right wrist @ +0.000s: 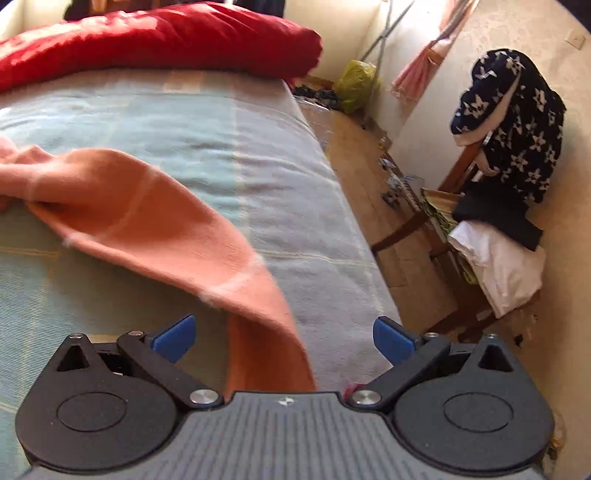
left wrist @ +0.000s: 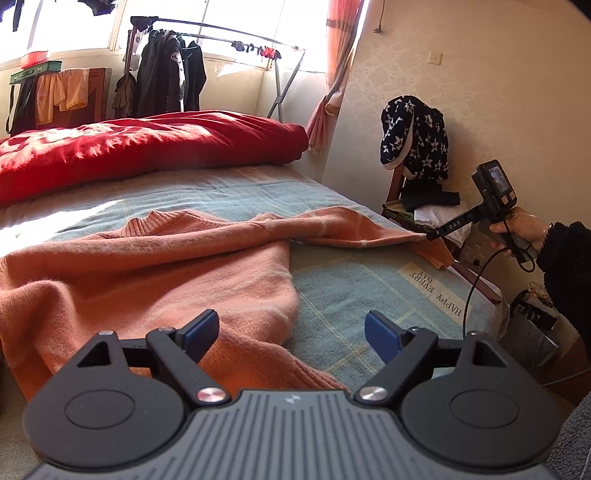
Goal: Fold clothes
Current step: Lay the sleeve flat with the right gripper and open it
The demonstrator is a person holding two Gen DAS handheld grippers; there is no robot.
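Left tool [left wrist: 291,334] wide open, empty, over sweater [left wrist: 147,266] hem. Right tool [right wrist: 284,338] wide open, sleeve [right wrist: 177,229] lying between fingers, ungripped.

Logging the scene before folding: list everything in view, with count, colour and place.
sweater: one, orange, spread on bed, sleeve reaching the right edge
bed: one, blue-grey checked cover
quilt: one, red, far end of bed
rack: one, metal, by window, dark jackets hanging
chair: one, wooden, right of bed, starred navy garment over its back, white cloth on seat
bag: one, yellow, floor corner
left gripper: open, over sweater hem
right gripper: open, sleeve between jaws
hand: one, holding right gripper
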